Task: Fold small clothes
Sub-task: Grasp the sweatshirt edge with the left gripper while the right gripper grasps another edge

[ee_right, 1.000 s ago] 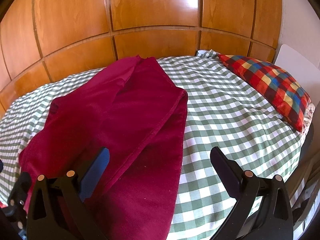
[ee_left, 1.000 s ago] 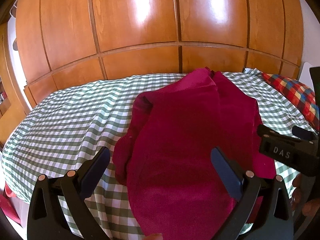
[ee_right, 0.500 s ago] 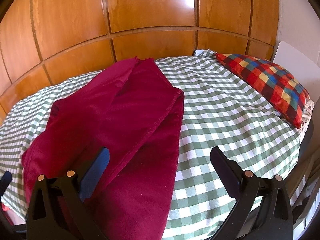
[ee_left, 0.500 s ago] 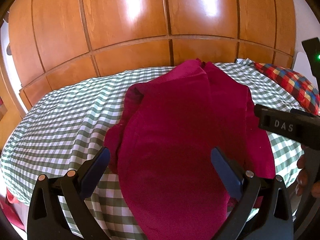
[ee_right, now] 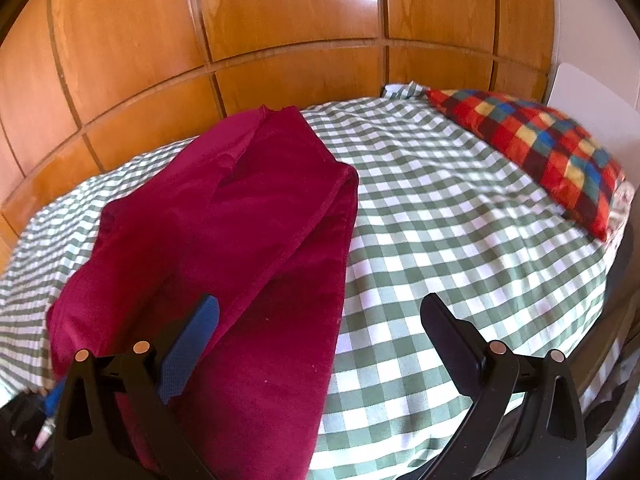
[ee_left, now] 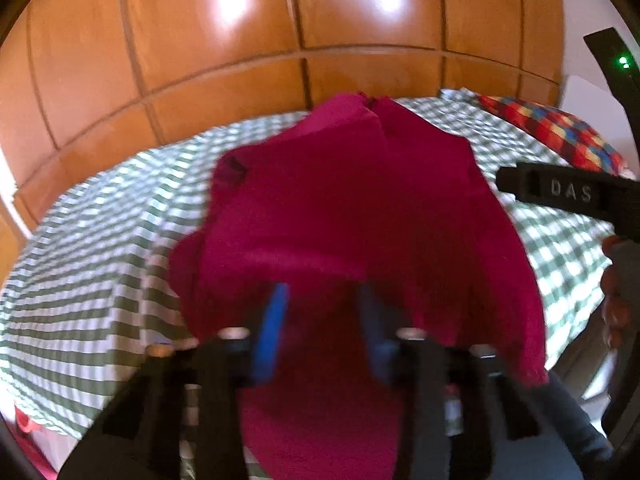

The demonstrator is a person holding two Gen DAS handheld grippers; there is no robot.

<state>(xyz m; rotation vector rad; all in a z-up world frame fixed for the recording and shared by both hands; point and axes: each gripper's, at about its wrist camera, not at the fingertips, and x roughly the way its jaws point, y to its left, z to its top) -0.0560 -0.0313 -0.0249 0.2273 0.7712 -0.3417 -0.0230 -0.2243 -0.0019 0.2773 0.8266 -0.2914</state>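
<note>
Two grippers over crimson garment [ee_right: 224,240]: left gripper [ee_left: 322,320] jaws just closing with its near fold between them; right gripper [ee_right: 320,320] spread wide

Garment [ee_right: 224,232] on bed [ee_right: 460,240], left of centre (right wrist view). Pillow [ee_right: 532,152] at far right on bed. Panelled wall [ee_right: 280,20] behind bed. Left hand-held gripper [ee_left: 322,320] over garment near edge.

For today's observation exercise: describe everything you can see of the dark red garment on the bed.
The dark red garment looks like soft, fleecy cloth with a stitched hem. It lies folded over itself on the checked bedcover, its near end hanging over the bed's edge. The left gripper has just been closing around its near edge; the right gripper hovers open above it.
</note>
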